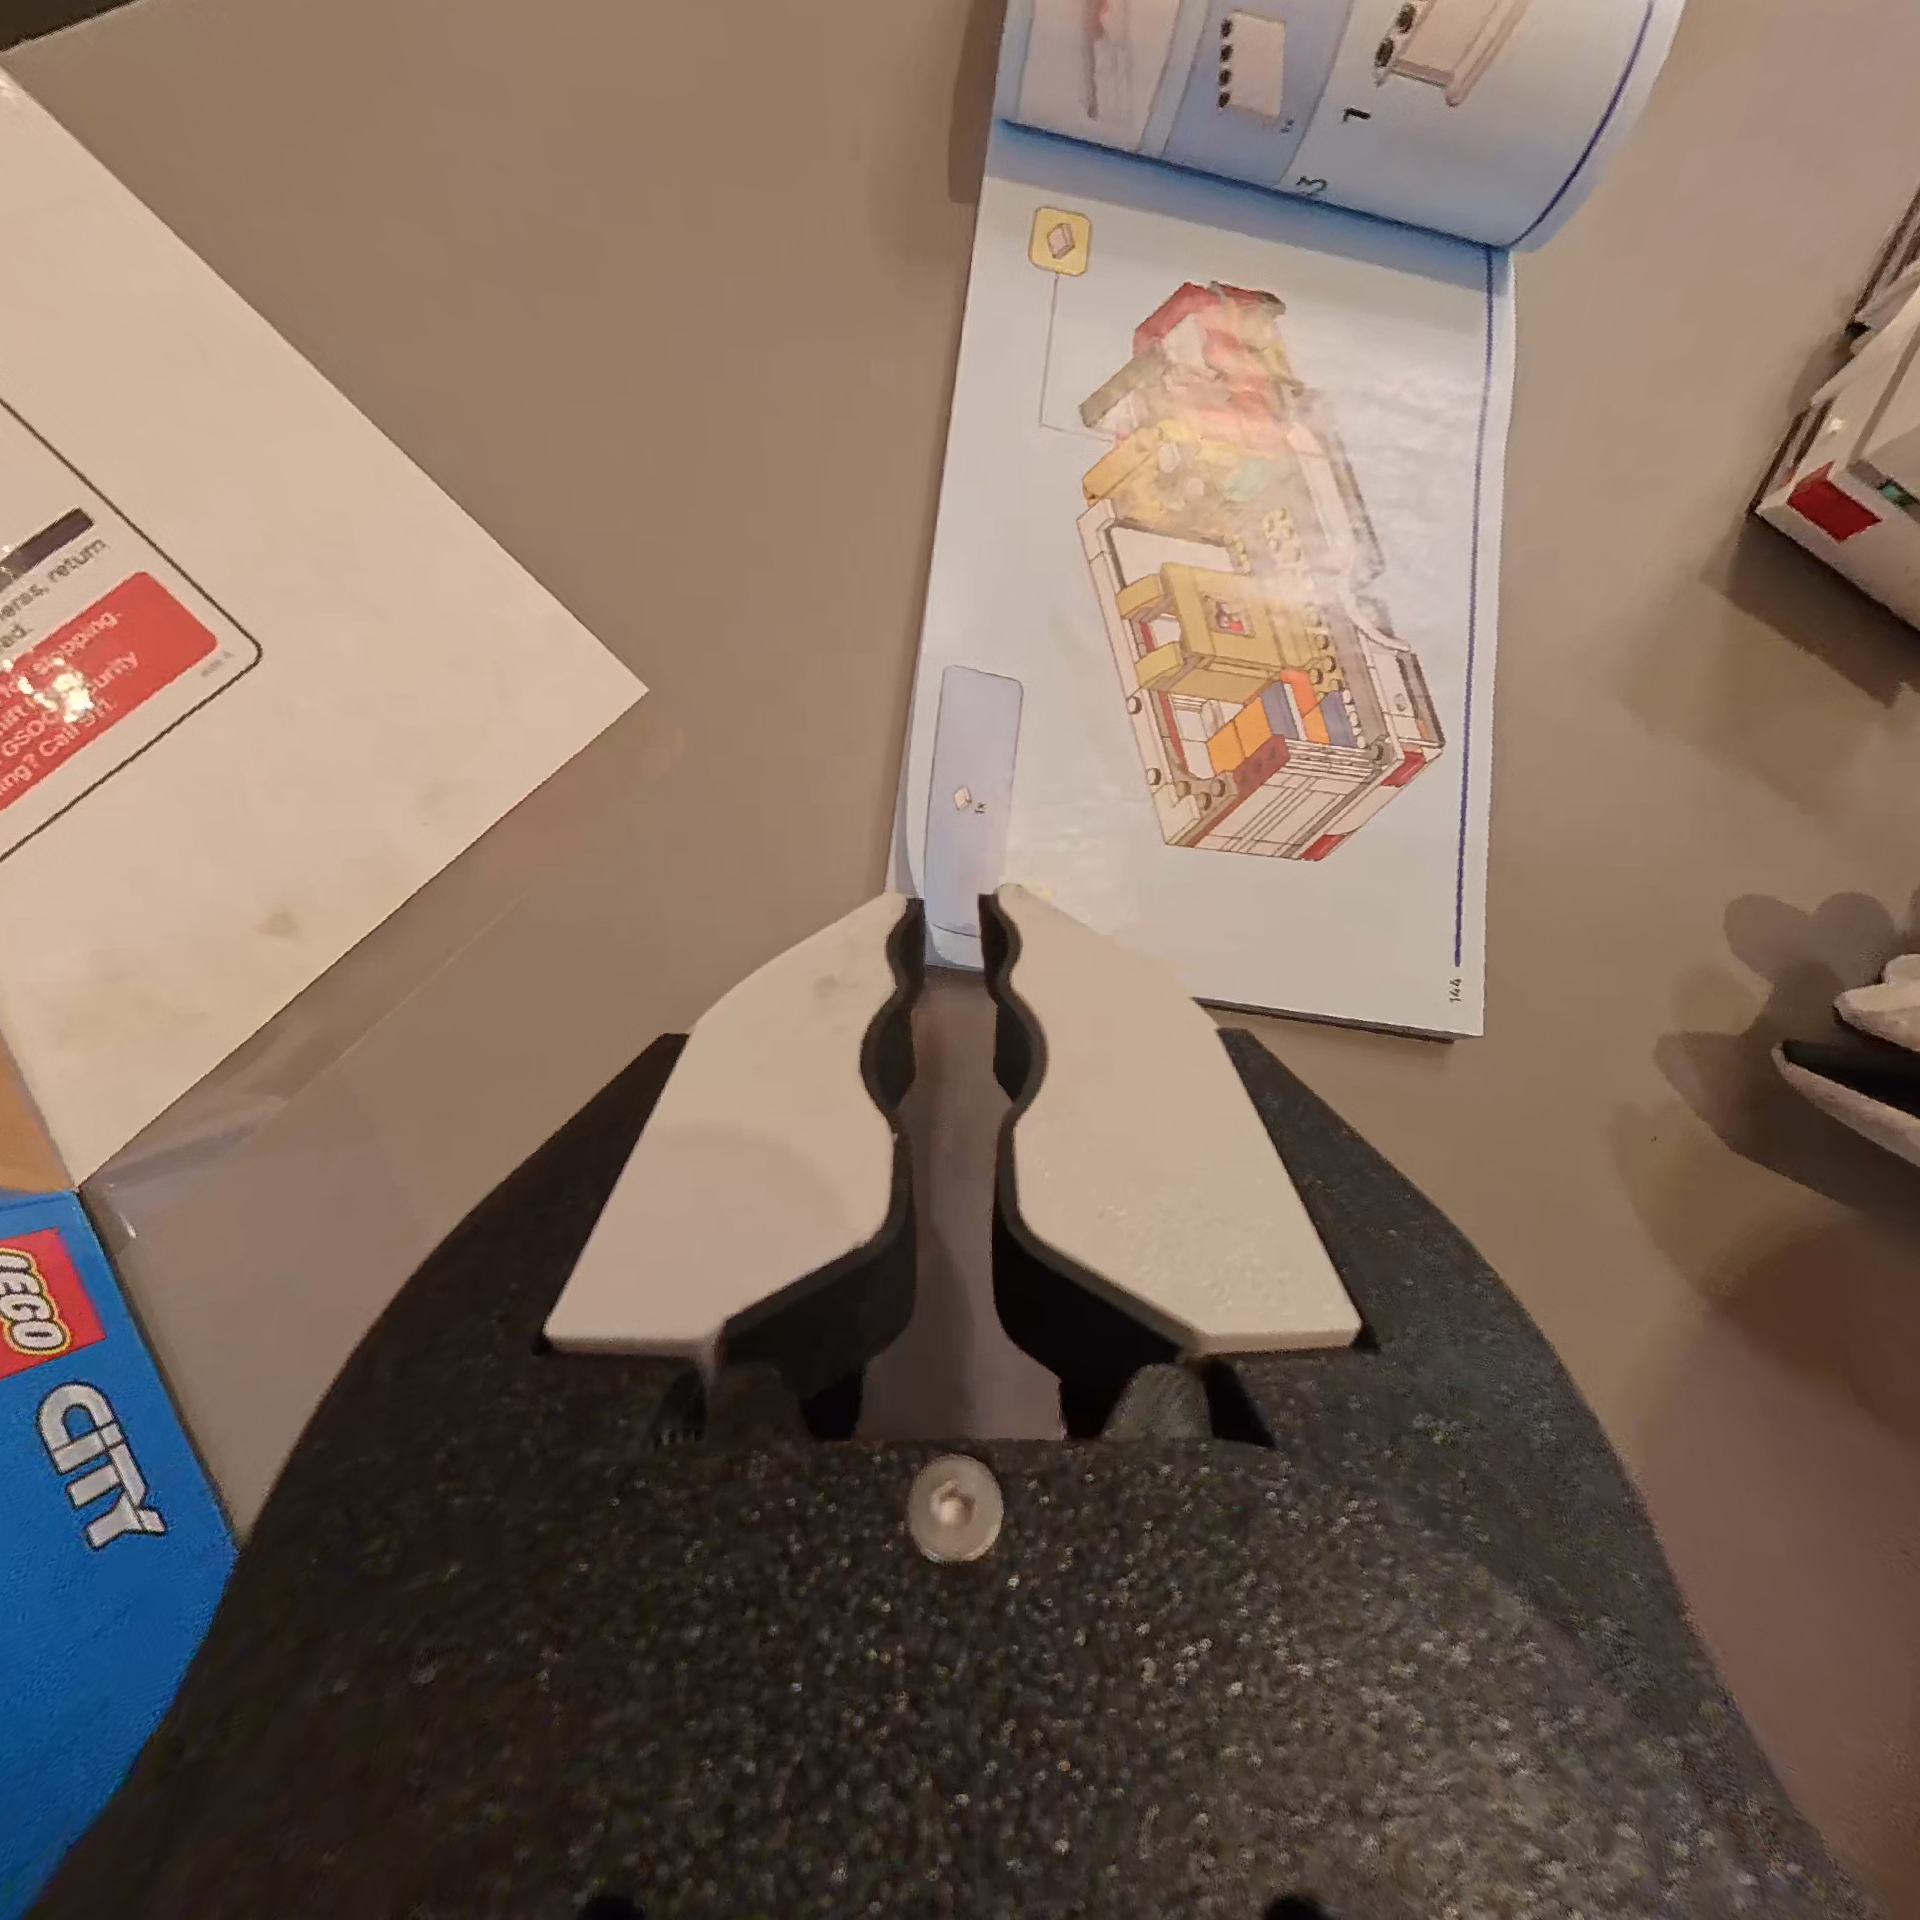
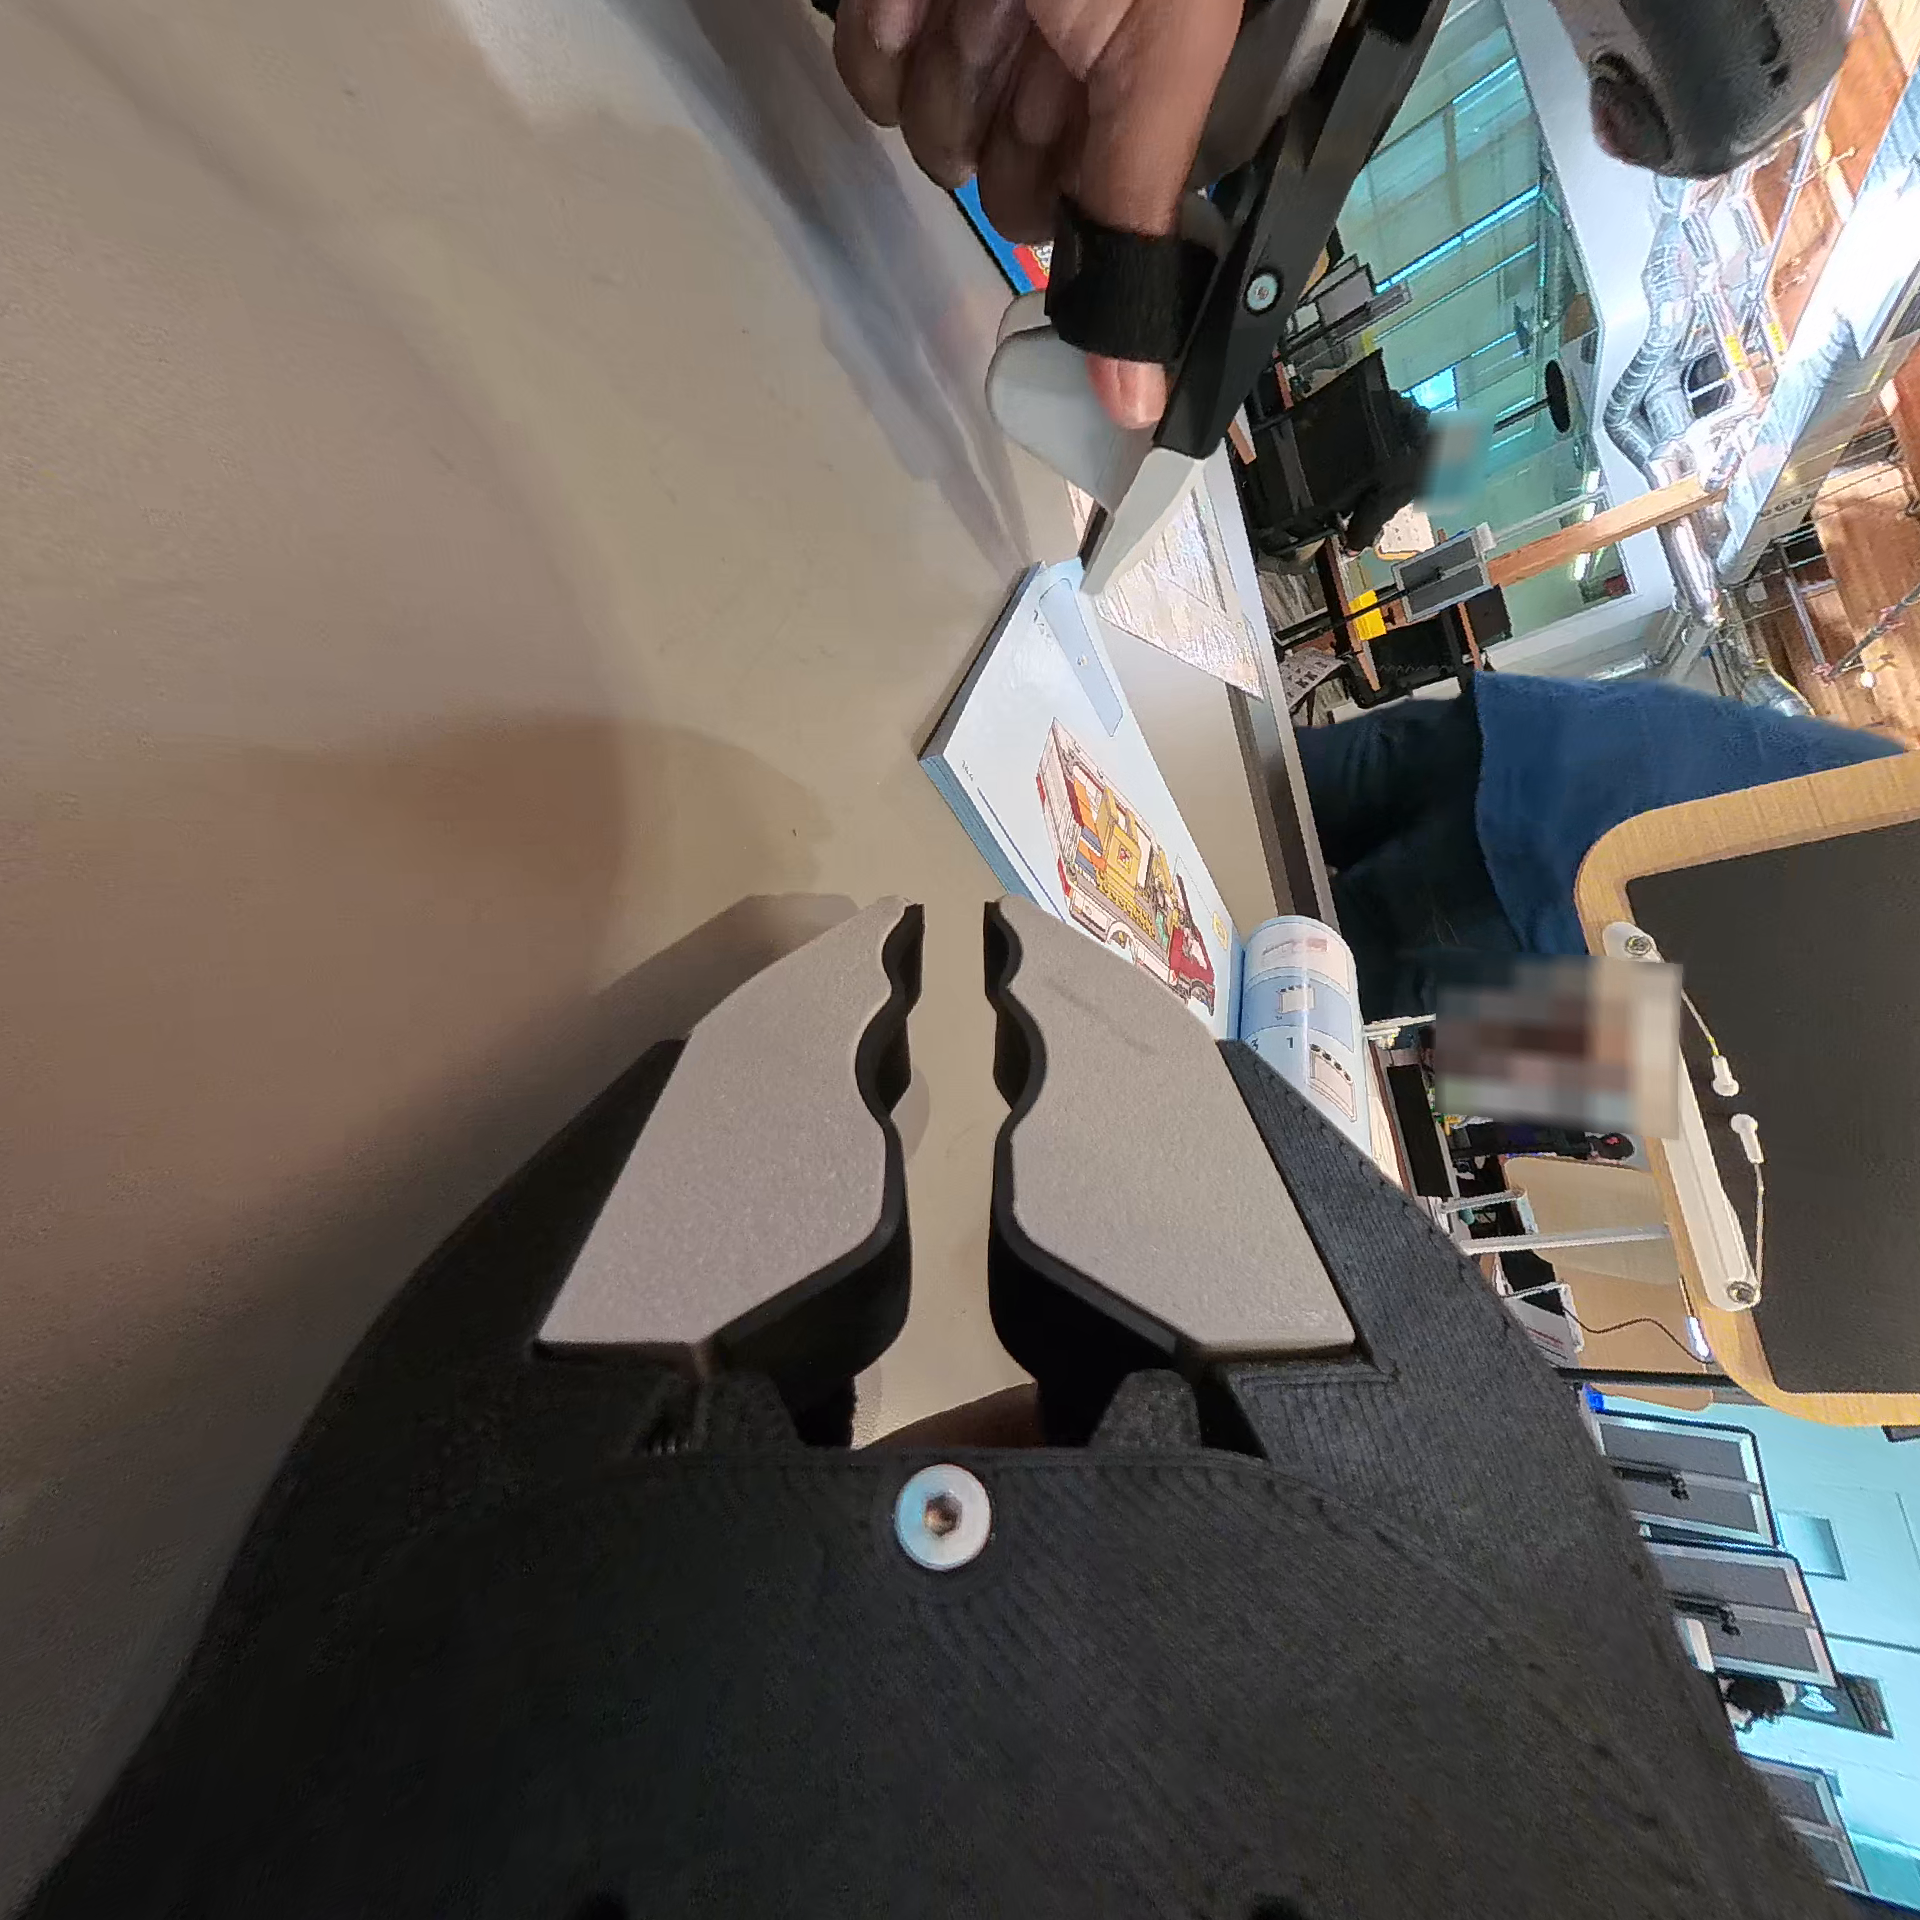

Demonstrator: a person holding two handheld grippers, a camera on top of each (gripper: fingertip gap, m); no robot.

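The left gripper [image 1: 953,914] hovered at the lower left corner of an open instruction booklet [image 1: 1299,883], its pale grey fingers [image 1: 790,1091] drawn nearly together, leaving only a narrow slit between the wavy black pads. Whether they pinched the page corner could not be told. The booklet lay flat on the smooth, matt grey-brown table [image 1: 727,416] in the upper middle of the frame. Its glossy light-blue page showed a drawing of a blocky brick vehicle, and the opposite leaves curled up in a roll. A white printed sheet [image 1: 312,623] lay at the left, a blue cardboard box [image 1: 83,1507] at the lower left, and a white and red brick model [image 1: 1860,468] at the right edge. The right gripper [image 2: 953,920] stood over bare table beside the booklet, its jaws likewise almost closed, with nothing between them. A hand [image 2: 1018,104] held the left tool at the top of that view.
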